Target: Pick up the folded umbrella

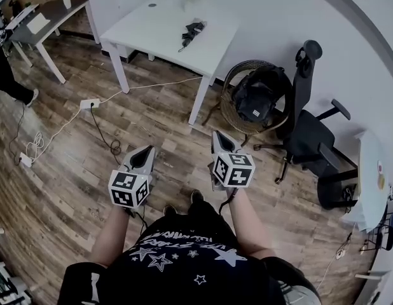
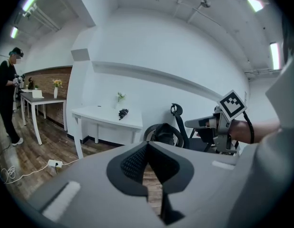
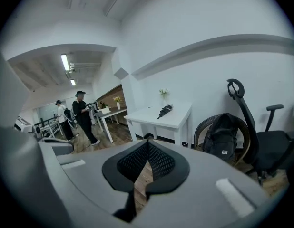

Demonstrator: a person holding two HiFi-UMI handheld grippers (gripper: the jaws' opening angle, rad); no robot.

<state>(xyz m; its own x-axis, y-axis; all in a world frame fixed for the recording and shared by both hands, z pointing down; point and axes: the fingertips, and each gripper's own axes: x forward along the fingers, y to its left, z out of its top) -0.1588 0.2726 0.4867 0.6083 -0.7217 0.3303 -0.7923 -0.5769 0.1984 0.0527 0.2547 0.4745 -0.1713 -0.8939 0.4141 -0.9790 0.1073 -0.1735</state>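
A person stands on a wooden floor (image 1: pixel 56 170) with a gripper in each hand, both held out at waist height and tipped a little downward. The left gripper (image 1: pixel 145 152) has its fingers (image 2: pixel 132 163) closed tip to tip with nothing between them. The right gripper (image 1: pixel 220 138) is the same, its fingers (image 3: pixel 161 163) pressed together and empty. The folded umbrella (image 1: pixel 193 32), small and black, lies on a white table (image 1: pixel 152 27) against the far wall, well apart from both grippers with open floor between. Its long axis runs roughly away from the person, slanted slightly across the tabletop, with a thin strap or cord trailing off the nearer end. It sits straight ahead, between the lines of the two grippers and a little closer to the right one, which is also held slightly further forward, so the right hand looks the nearer. To the right of the table stands a wicker chair (image 1: pixel 238 68) holding a dark backpack (image 1: pixel 257 94), with a black office chair (image 1: pixel 308 135) beyond it. The person would likely need to walk up to the table and open the fingers before any grasp.
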